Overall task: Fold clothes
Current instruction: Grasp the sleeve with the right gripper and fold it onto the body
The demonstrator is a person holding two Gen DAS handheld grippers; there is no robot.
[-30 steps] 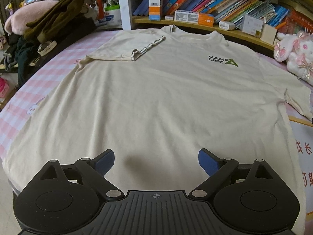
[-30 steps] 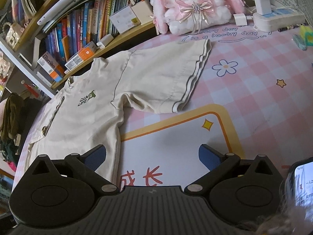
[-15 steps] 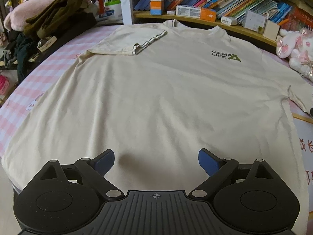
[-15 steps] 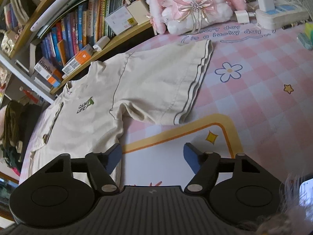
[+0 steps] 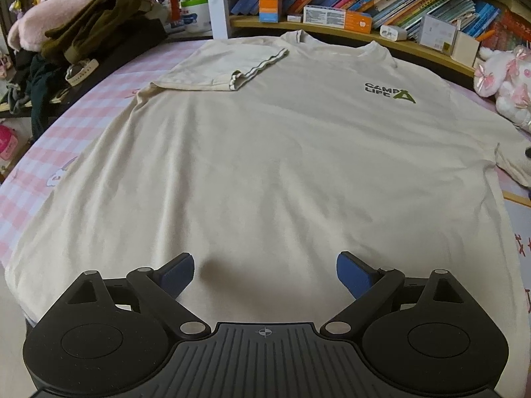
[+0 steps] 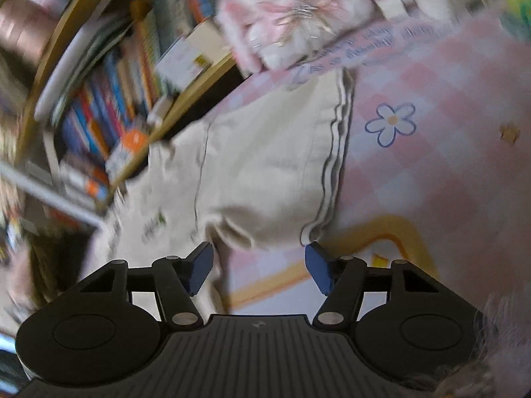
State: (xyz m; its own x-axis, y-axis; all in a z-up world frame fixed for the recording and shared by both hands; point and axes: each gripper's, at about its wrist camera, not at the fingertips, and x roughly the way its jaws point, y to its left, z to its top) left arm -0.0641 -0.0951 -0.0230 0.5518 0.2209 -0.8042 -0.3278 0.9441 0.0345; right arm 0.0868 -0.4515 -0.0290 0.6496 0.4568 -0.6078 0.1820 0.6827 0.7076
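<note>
A beige T-shirt [image 5: 265, 152] with a green and black chest logo [image 5: 388, 92] lies flat, front up, on a pink checked table cover. Its left sleeve [image 5: 225, 66] is folded in over the shoulder. My left gripper [image 5: 265, 275] hovers open over the hem, nothing between its blue pads. In the blurred right wrist view, the shirt's other sleeve [image 6: 275, 165] lies spread out with a striped cuff [image 6: 335, 152]. My right gripper [image 6: 259, 267] is just short of that sleeve's near edge, its jaws closing with nothing between them.
A curved bookshelf [image 5: 365, 3] full of books runs along the far edge. A white and pink plush rabbit [image 5: 507, 83] sits at the far right. Dark clothes and a pink plush [image 5: 66, 33] are piled at the far left. A yellow-bordered mat [image 6: 381, 245] lies under the right gripper.
My right gripper has rolled, moved closer to the spread sleeve, and its jaws have narrowed. The left gripper has stayed still and open.
</note>
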